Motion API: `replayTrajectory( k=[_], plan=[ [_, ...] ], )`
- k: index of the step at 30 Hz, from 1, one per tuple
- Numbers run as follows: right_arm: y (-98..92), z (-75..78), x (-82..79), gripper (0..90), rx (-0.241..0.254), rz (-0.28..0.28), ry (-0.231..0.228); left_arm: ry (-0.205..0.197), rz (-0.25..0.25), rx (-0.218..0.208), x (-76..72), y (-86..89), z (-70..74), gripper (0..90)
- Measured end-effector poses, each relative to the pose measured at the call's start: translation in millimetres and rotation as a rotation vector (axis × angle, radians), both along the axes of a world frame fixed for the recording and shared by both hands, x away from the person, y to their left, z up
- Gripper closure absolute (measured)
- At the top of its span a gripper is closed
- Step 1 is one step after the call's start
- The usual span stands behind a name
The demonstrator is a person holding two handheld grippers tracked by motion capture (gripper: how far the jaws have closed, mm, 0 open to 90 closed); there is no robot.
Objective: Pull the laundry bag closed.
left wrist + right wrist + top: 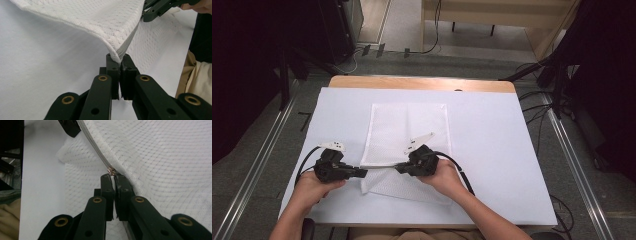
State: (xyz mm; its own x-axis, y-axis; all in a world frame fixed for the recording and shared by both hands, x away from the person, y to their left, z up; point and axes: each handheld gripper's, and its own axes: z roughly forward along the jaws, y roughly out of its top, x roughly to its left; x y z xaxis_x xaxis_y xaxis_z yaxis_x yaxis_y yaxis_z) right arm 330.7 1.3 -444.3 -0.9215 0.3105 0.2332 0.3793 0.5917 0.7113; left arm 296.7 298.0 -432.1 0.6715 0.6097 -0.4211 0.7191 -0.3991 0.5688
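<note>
White-covered table (492,130) on grey floor, cables around. Mesh zip bag (407,127) at frame centre, near edge lifted. Left gripper (360,173) clamped tight on bag's corner at zipper (96,147) end, lower left of centre. Right gripper (401,169) pinched narrow on zipper pull (111,171), lower centre. Probably zipping or unzipping; slider partway along, direction unclear.

White sheet (492,150) lies bare around mesh bag (409,127), seemingly unobstructed
</note>
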Motion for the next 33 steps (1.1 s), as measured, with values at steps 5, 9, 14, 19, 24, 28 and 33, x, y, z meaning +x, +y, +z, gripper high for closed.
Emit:
replayTrajectory(
  k=[5, 9, 14, 19, 24, 28, 33],
  plan=[
    [-0.8, -0.8, -1.5, 87.9, -0.007, -0.001, -0.014, -0.005, 0.002, 0.003, -0.5, 1.4, 0.0, 88.0],
    [-5.1, -3.3, 0.6, 88.0, 0.002, -0.004, 0.002, -0.008, 0.002, 0.001, -0.8, 1.7, 0.4, 88.1],
    [-7.7, -1.4, -0.3, 87.9, 0.007, -0.005, -0.005, -0.006, 0.000, -0.002, -0.8, 1.5, 0.7, 88.0],
    [-11.7, -3.5, 0.5, 88.0, -0.005, -0.014, 0.002, -0.003, -0.001, 0.004, -1.0, 2.2, 0.4, 88.0],
    [-16.1, -3.1, 0.1, 88.0, -0.013, -0.022, 0.000, -0.006, -0.002, 0.003, -1.1, 2.2, 0.4, 88.0],
    [-20.9, -5.4, 0.9, 87.9, -0.013, -0.029, 0.011, -0.005, -0.002, 0.005, -1.4, 2.2, 0.5, 87.9],
    [-22.8, -4.3, 0.1, 88.0, -0.016, -0.025, 0.010, -0.005, -0.002, 0.006, -1.5, 2.2, 0.7, 87.9]
  ],
)
